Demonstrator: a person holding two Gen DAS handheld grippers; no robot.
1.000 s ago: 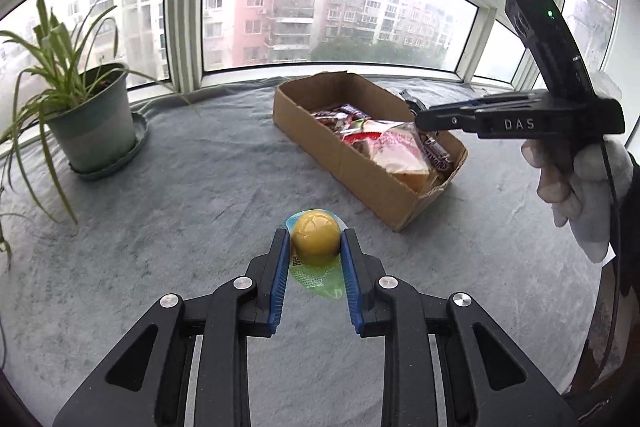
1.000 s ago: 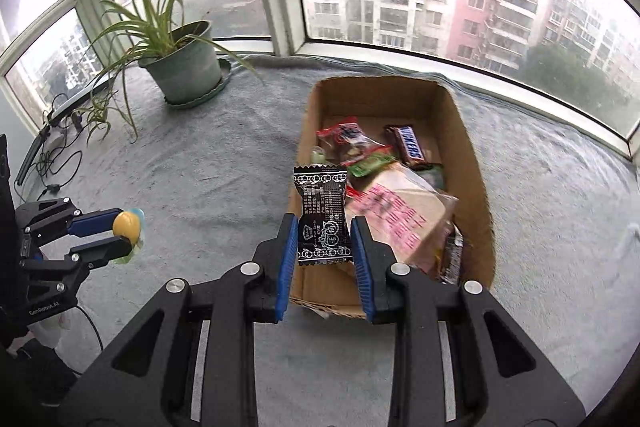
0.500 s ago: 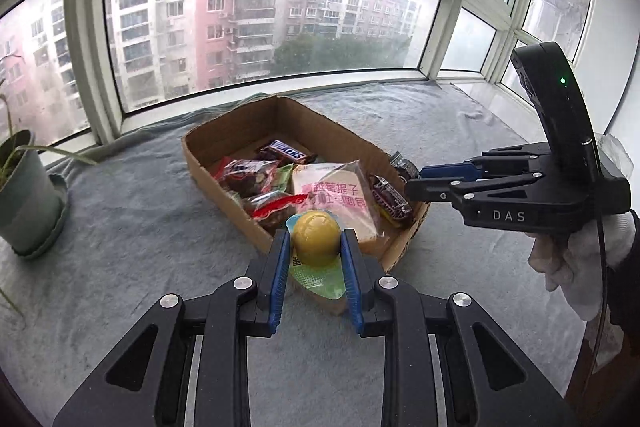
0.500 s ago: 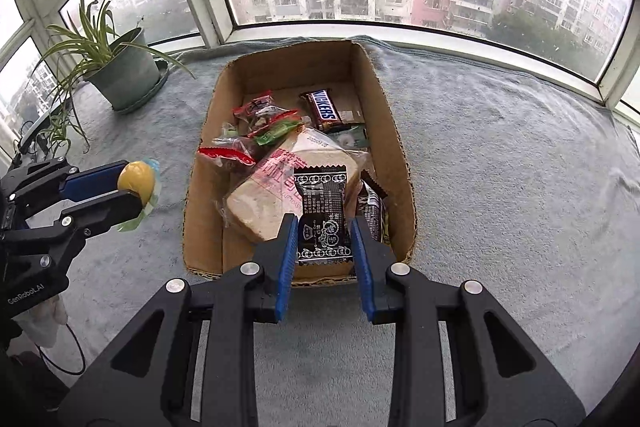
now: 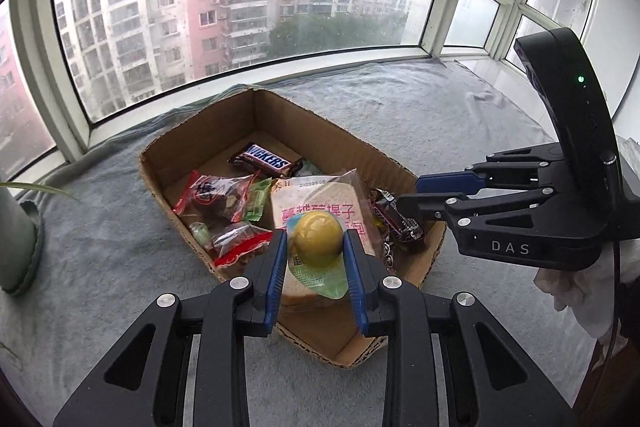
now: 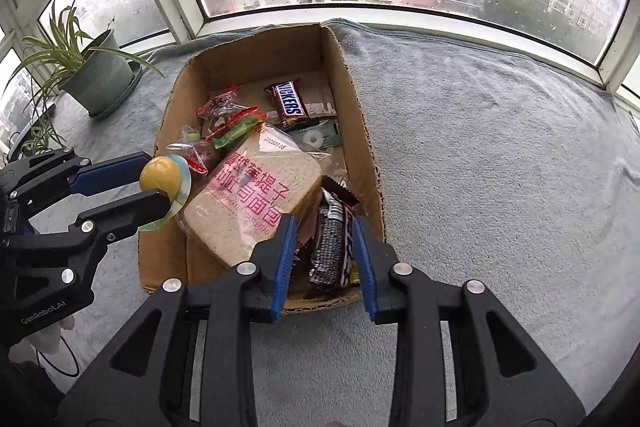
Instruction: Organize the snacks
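Note:
A cardboard box [image 5: 402,173] [image 6: 368,163] on grey cloth holds several snacks: a Snickers bar [image 5: 266,159] [image 6: 291,103], a bagged toast loaf [image 6: 252,203] [image 5: 320,197] and red-sealed packets [image 5: 216,193]. My left gripper [image 5: 316,247] [image 6: 156,183] is shut on a yellow jelly cup [image 5: 318,237] [image 6: 162,174], held over the box's near-left edge. My right gripper [image 6: 324,239] [image 5: 408,193] is open over the box's near right corner, and a dark snack packet [image 6: 332,243] lies in the box between its fingers.
A potted spider plant [image 6: 94,79] stands at the far left by the windows; its pot edge shows in the left wrist view [image 5: 18,239]. Window frames ring the cloth-covered sill. Grey cloth [image 6: 500,155] stretches right of the box.
My right gripper has opened and let the dark packet drop into the box. My left gripper has carried the jelly cup closer, over the box's edge.

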